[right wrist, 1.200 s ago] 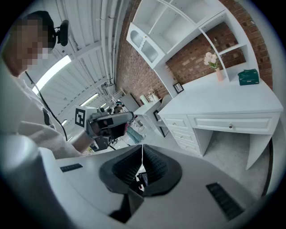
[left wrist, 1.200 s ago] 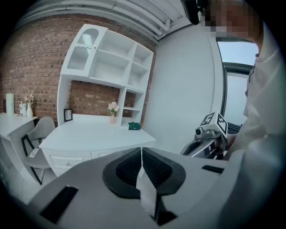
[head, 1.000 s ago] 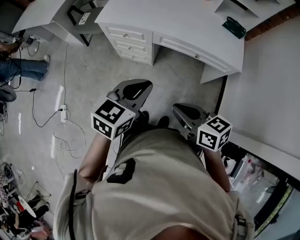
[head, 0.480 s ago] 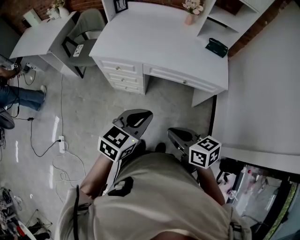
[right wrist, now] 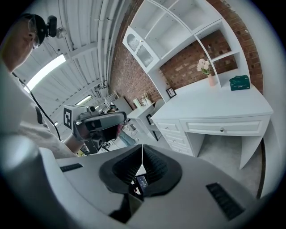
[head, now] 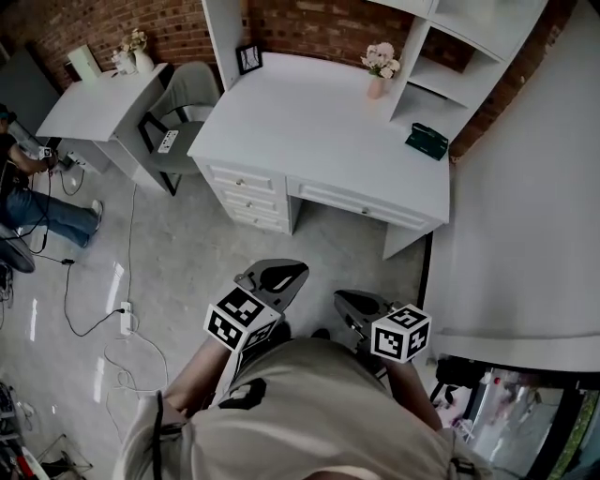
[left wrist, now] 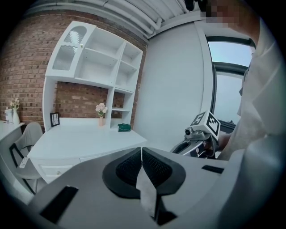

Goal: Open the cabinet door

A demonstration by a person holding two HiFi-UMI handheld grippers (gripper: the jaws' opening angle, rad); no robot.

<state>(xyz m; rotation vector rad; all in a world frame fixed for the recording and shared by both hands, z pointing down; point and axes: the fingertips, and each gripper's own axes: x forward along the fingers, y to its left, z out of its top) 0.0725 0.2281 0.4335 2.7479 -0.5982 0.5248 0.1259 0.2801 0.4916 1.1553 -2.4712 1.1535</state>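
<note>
Rough red brick wall (head: 309, 23) backs a smooth white-painted desk (head: 309, 131) whose shelved hutch (left wrist: 96, 62) carries at its top left the arch-topped glazed white cabinet door (left wrist: 70, 44), closed, well beyond the grey left gripper (head: 281, 274) and right gripper (head: 358, 302), each with jaws pressed together on nothing.

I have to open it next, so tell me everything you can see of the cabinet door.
The door is a white-framed panel, seemingly painted wood, with an arch-topped window that looks like glass. It stands upright and looks shut, closing the top left compartment of the hutch above the desk, against the brick wall. Nothing touches it. Any handle is too small to tell.
</note>
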